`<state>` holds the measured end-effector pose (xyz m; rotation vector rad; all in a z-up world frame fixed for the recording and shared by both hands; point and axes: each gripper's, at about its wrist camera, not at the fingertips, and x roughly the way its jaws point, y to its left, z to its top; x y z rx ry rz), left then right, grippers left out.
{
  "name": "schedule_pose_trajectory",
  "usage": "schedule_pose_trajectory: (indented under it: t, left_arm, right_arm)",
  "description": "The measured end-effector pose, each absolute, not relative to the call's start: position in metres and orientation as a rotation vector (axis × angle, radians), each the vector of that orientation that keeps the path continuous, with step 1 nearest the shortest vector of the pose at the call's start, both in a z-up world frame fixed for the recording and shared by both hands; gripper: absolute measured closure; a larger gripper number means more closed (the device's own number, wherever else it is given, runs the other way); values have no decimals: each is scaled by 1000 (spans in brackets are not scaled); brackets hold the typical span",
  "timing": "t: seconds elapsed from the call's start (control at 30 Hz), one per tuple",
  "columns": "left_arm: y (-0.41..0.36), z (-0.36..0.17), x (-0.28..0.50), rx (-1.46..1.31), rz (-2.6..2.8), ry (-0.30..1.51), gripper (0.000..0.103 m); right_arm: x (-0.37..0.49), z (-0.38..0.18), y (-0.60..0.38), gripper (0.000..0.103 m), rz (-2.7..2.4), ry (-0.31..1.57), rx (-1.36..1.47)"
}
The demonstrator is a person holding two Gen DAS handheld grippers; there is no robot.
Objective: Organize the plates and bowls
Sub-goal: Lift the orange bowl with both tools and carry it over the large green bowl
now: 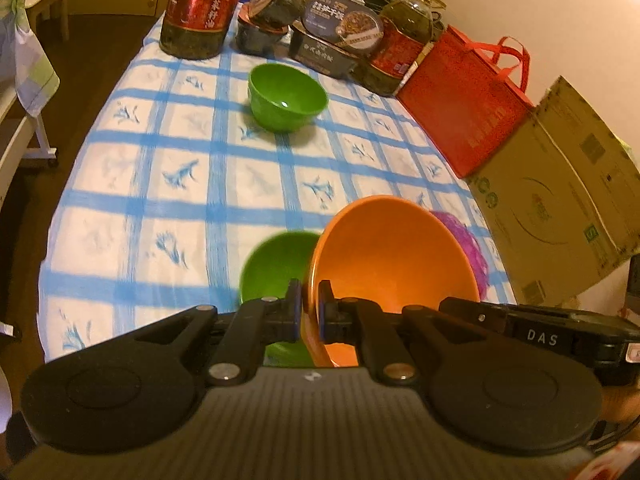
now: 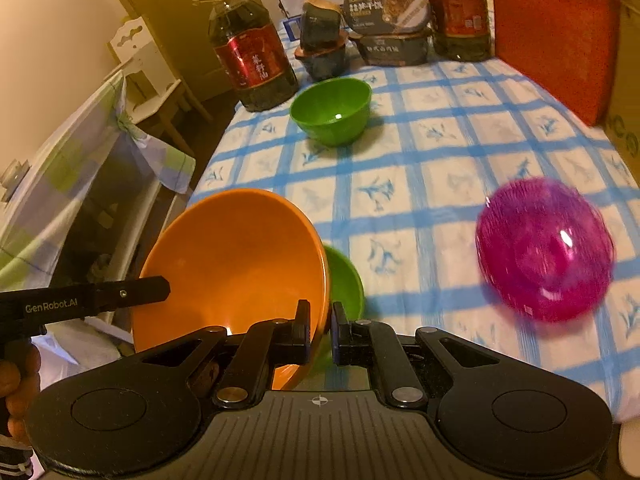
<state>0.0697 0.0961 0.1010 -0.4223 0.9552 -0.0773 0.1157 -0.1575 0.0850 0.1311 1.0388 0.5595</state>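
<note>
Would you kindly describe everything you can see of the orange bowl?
The orange bowl is large, smooth and glossy, apparently plastic, and empty. It is lifted and tilted, its opening facing both cameras. The left claw and the right claw each pinch its rim, one finger inside and one outside. A smaller green bowl sits just behind it, above the blue-checked tablecloth.

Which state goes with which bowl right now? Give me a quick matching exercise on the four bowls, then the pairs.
Things:
1. orange bowl
2. purple bowl
3. far green bowl
4. near green bowl

States:
A. stands upright by the oil bottle
B. partly hidden behind the orange one
C. tilted, rim clamped by both the left gripper and the right gripper
D. blurred, alone on the checked tablecloth

Pairs: 1-C, 2-D, 3-A, 4-B
</note>
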Motion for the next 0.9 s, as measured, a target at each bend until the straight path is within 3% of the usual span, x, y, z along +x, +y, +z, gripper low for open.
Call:
schedule_pose_trajectory:
  t: [0.9]
  left_arm:
    - [65,70,9,-456,-64,1003,97]
  right_arm:
    - [58,51,-195,94,553,1130,155]
